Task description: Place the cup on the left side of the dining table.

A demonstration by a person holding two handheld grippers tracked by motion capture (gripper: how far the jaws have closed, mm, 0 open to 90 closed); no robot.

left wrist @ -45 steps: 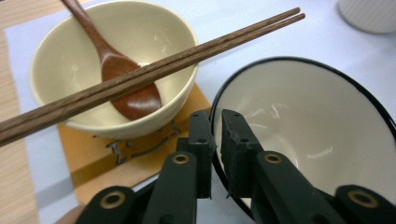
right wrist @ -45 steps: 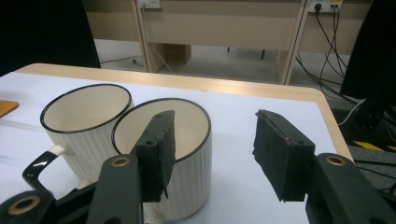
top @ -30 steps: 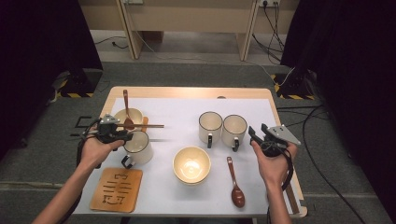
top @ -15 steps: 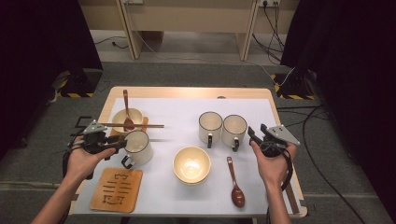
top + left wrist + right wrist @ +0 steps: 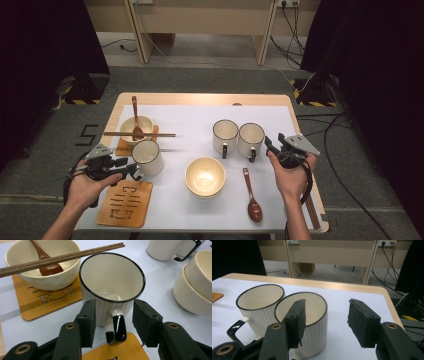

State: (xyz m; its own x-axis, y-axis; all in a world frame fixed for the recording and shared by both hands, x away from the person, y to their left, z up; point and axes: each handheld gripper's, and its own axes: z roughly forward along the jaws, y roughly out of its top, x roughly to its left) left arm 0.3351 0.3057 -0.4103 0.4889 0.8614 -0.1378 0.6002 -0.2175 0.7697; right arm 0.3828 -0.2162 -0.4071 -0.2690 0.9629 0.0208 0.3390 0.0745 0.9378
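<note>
Left gripper (image 5: 113,322) hangs released around the mug handle (image 5: 117,327). Clamp off-centre and the mug (image 5: 112,285) probably twists into the chopsticks (image 5: 60,257). Right gripper (image 5: 325,322) is released too.

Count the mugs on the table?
3. One mug stands at the left, its handle between the left gripper's open fingers. Two mugs stand side by side right of centre, near the right gripper. None seems hidden.

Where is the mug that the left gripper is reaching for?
In the high view the mug stands on the table's left side, just in front of the bowl with chopsticks and behind the empty wooden coaster, its handle between the left gripper's open jaws.
</note>
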